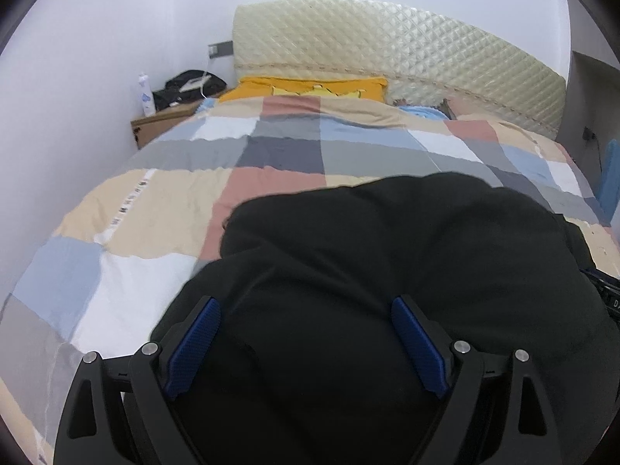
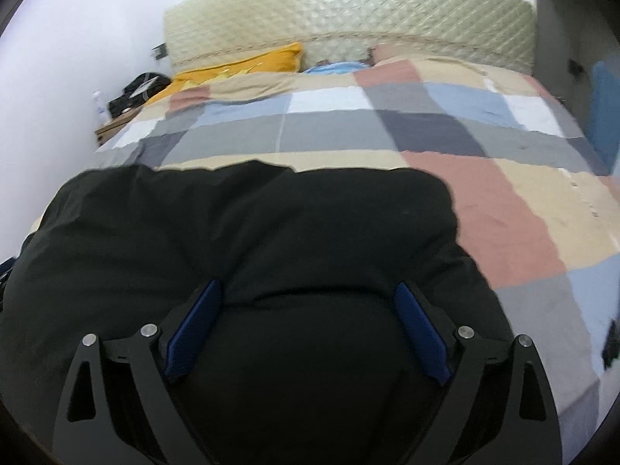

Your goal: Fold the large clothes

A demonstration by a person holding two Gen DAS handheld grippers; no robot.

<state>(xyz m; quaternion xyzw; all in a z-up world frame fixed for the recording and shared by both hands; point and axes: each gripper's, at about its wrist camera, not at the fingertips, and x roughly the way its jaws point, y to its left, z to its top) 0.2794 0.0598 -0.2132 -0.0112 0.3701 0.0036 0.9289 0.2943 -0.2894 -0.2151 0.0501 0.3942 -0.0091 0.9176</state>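
Garment (image 1: 387, 271) lies on the quilt (image 1: 162, 209) at the near end of the bed, left gripper (image 1: 306, 310) over its left part, right gripper (image 2: 310, 294) over its right part, both with fingers spread wide. Pillow (image 1: 310, 87) at the far end on the bed, against the headboard (image 1: 387, 46) behind it. Nightstand (image 1: 162, 124) left of the bed by the wall, with a bottle (image 1: 146, 95) and a bag (image 1: 193, 85) on top.

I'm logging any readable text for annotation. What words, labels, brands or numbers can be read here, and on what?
None can be read with confidence.
Row of small dark marks printed along the patchwork duvet: too blurred to read.
White bottle on the nightstand: a blue mark on its label, too small to read.
White letters at the left wrist view's right edge, beside the black garment: cut off, unreadable.
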